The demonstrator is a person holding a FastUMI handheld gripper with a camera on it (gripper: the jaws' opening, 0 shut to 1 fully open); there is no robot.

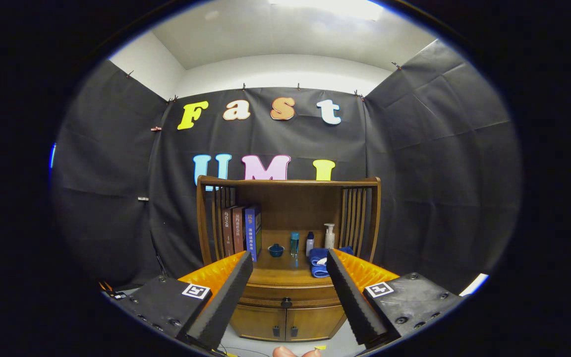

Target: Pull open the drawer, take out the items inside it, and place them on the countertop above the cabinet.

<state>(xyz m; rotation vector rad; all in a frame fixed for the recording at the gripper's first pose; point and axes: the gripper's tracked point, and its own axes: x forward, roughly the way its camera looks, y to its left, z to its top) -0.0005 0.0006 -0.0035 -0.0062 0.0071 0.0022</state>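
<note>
Fingertips of a hand (293, 352) peek in nearest the camera, just below the gripper (289, 263), whose two fingers (221, 302) stand wide apart and hold nothing. Between and beyond them stands a wooden cabinet (288, 248) against the booth's black wall. Its drawer (286, 301) is closed, a small dark knob (286, 302) at its middle, and it lies in the gap between the fingers, well apart from them. Under the drawer are two doors (285, 323), also closed. Above it, the countertop (285, 270) carries several things: three books (242, 230) upright at the left, a small blue bowl (276, 250) beside them, then a blue bottle (294, 244), a small white bottle (310, 244) and a pump bottle (329, 236) in a row toward the right. A folded blue towel (319, 264) lies nearer, at the right, partly behind the right finger. Slatted sides and a curved top rail (288, 181) frame the shelf.
</note>
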